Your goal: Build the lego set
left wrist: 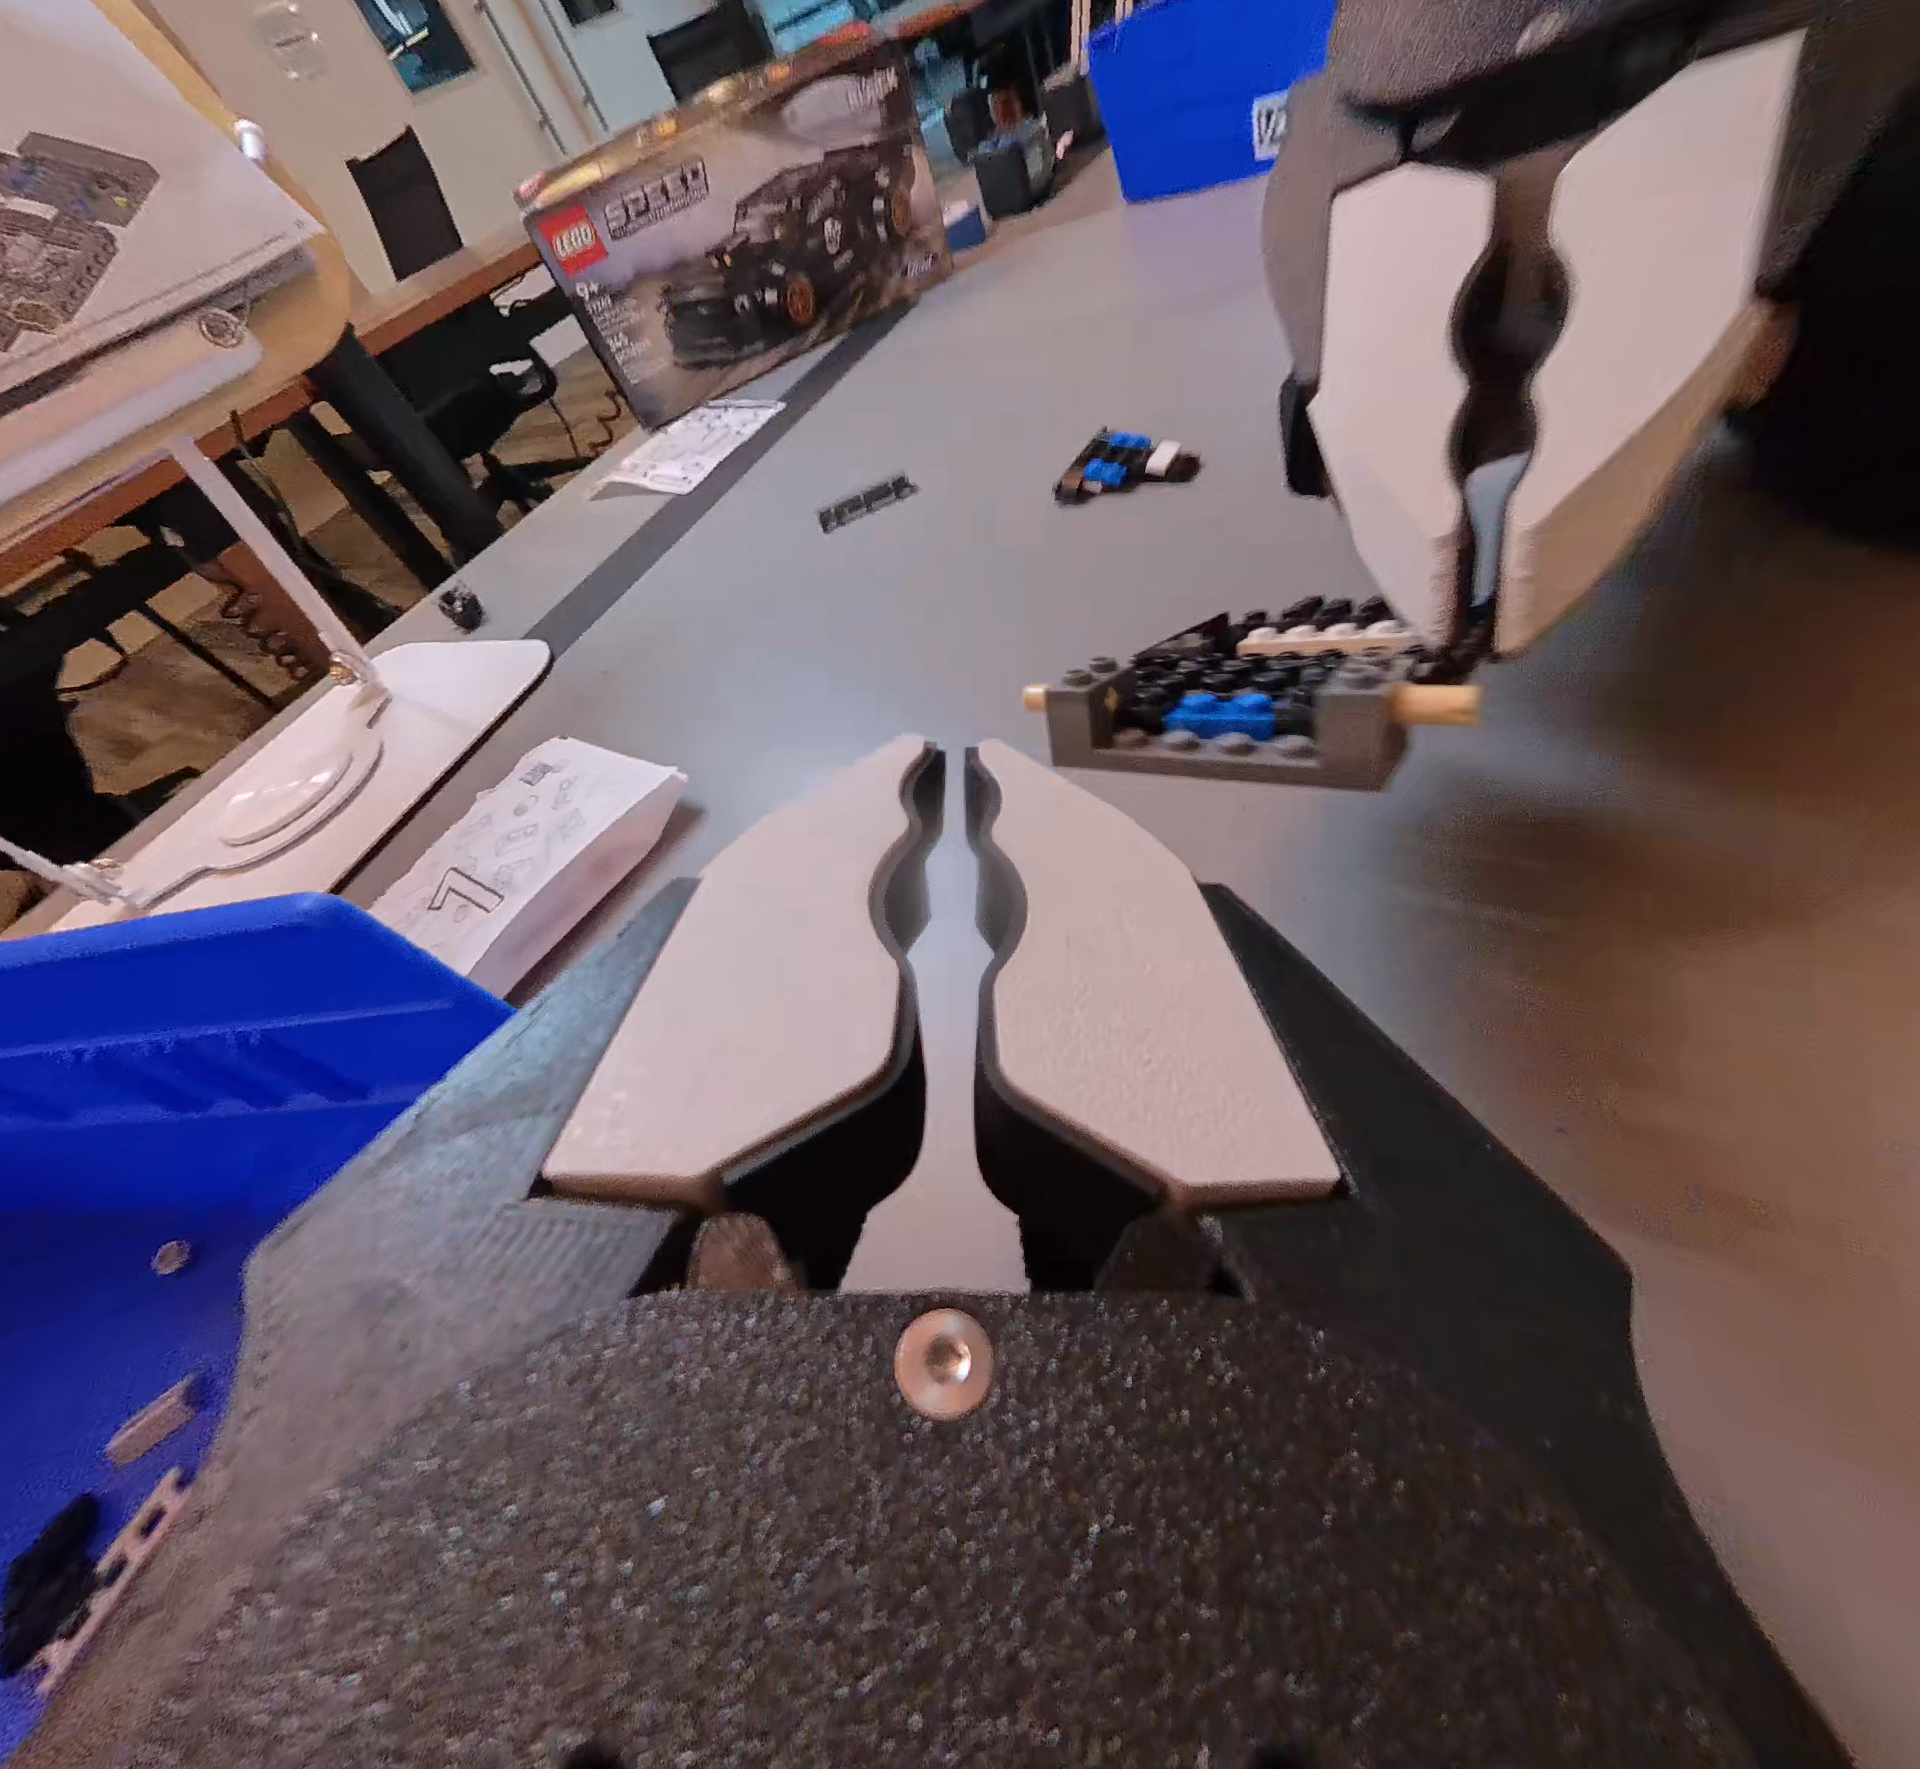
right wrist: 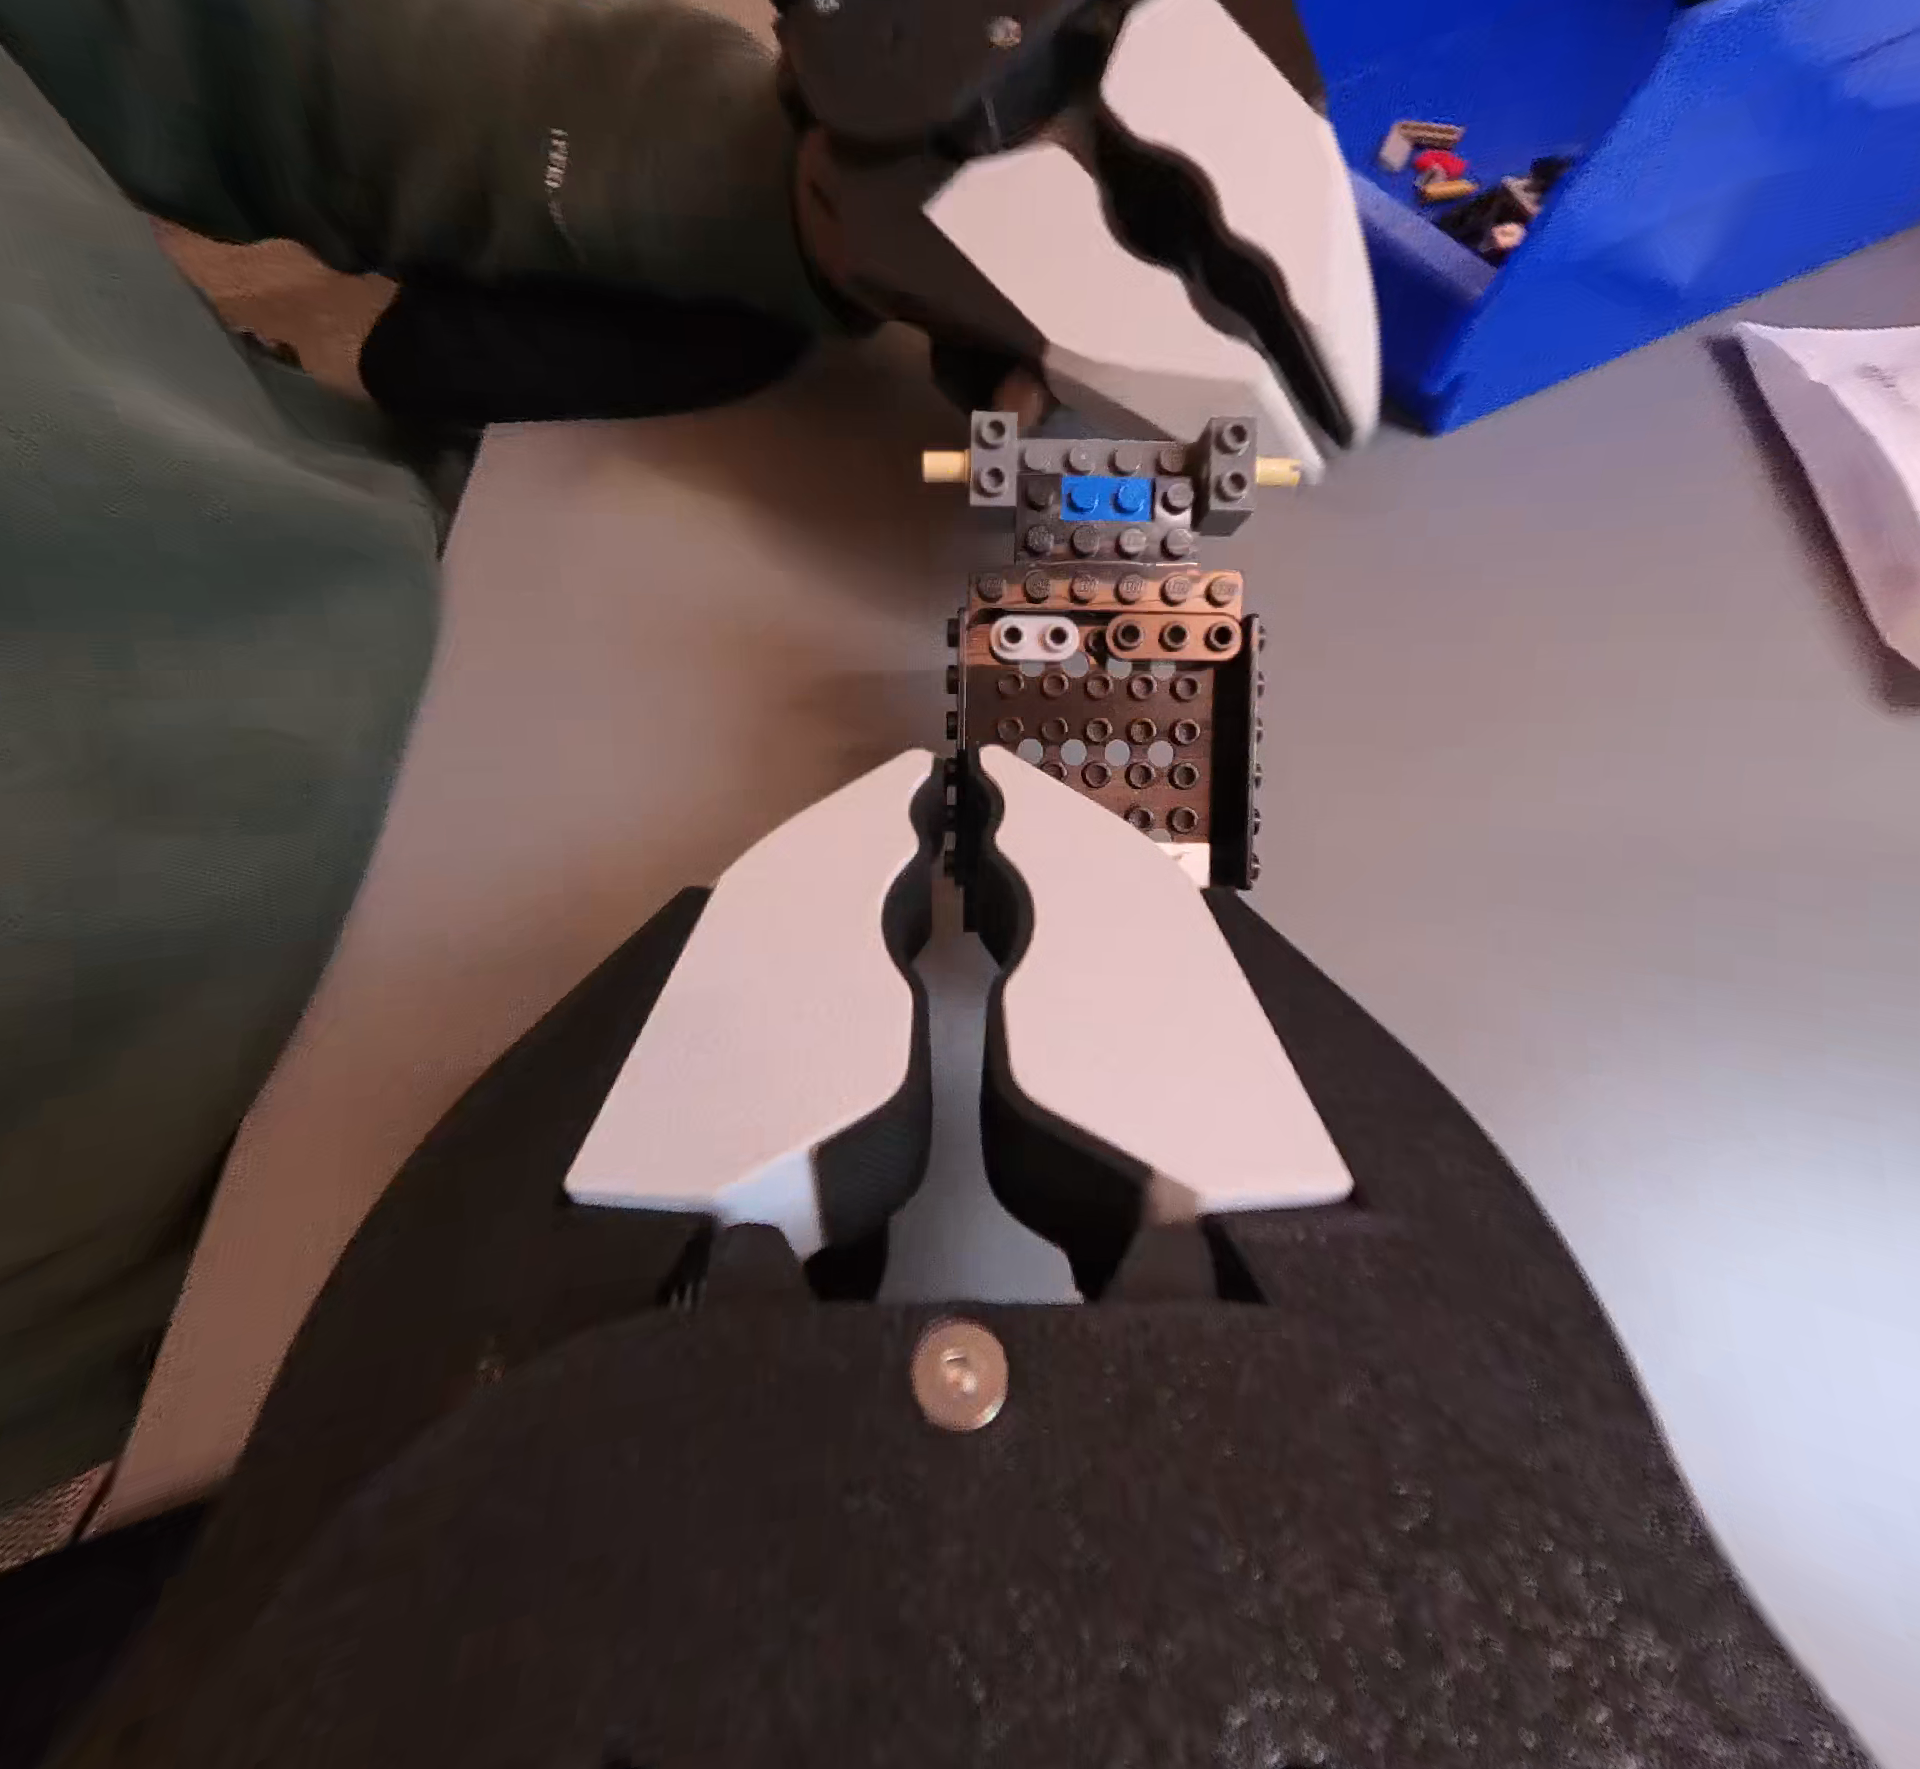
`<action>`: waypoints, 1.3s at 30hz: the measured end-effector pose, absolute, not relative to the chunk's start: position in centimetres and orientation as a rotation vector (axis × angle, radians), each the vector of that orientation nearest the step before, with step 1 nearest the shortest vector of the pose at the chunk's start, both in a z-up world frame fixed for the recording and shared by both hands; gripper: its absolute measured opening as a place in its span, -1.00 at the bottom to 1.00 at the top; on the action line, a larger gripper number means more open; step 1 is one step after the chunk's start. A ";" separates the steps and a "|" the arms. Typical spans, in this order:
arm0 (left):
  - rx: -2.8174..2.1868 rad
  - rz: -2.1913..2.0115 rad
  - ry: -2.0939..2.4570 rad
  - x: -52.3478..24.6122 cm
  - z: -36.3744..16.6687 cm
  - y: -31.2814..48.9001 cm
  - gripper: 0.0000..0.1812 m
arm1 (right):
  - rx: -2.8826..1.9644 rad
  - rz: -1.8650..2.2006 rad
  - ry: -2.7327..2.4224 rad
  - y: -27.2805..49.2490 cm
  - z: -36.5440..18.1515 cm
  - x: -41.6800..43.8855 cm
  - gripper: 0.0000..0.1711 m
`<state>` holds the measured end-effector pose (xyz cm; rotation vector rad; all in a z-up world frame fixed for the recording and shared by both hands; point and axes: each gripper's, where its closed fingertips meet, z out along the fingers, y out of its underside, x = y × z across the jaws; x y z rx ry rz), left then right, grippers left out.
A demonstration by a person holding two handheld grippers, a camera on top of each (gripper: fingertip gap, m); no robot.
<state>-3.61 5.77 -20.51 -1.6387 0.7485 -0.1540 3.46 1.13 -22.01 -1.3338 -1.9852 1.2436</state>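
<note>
While the right gripper [right wrist: 961, 789] pinches the thin black side wall of the brick chassis [right wrist: 1107, 680] at its near end, the build hangs just above the grey table [right wrist: 1558, 784], near the person's edge. Its long axis runs away from those fingers, toward the grey axle end with tan pins [right wrist: 940, 466]. It looks light and stiff but liable to pop apart; the wall is probably the surest hold. The left gripper [left wrist: 954, 758], nearly closed and empty, hovers just beside that far end. Farther off stands a blue bin [right wrist: 1714, 213].

Printed toy-set box [left wrist: 743, 239], perhaps leaflets [left wrist: 525, 862]
</note>
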 end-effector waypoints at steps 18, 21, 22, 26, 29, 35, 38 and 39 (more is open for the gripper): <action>-1.764 -0.334 0.831 -2.2 -22.2 4.1 -0.54 | -1.220 0.628 -2.123 3.6 -27.0 2.7 -0.96; -1.793 -0.328 0.854 -2.3 -23.0 4.0 -0.50 | -1.221 0.626 -2.123 3.6 -27.3 2.5 -0.96; -1.789 -0.318 0.860 -2.3 -23.0 4.0 -0.52 | -1.223 0.629 -2.123 3.6 -27.4 2.5 -0.96; -1.752 -0.264 0.852 -2.6 -22.5 4.6 -0.59 | -1.222 0.635 -2.126 3.6 -27.4 2.5 -0.96; -1.758 -0.318 0.833 -2.1 -21.8 4.0 -0.56 | -1.214 0.614 -2.137 3.5 -27.4 2.9 -0.95; -1.824 -0.308 0.830 -3.2 -23.2 4.3 -0.49 | -1.220 0.642 -2.101 4.1 -27.0 2.7 -0.95; -1.864 -0.330 0.865 -2.8 -23.9 4.0 -0.43 | -1.203 0.626 -2.116 3.9 -27.4 2.8 -0.95; -1.866 -0.325 0.883 -2.6 -24.1 3.9 -0.42 | -1.198 0.621 -2.115 3.8 -27.4 2.7 -0.94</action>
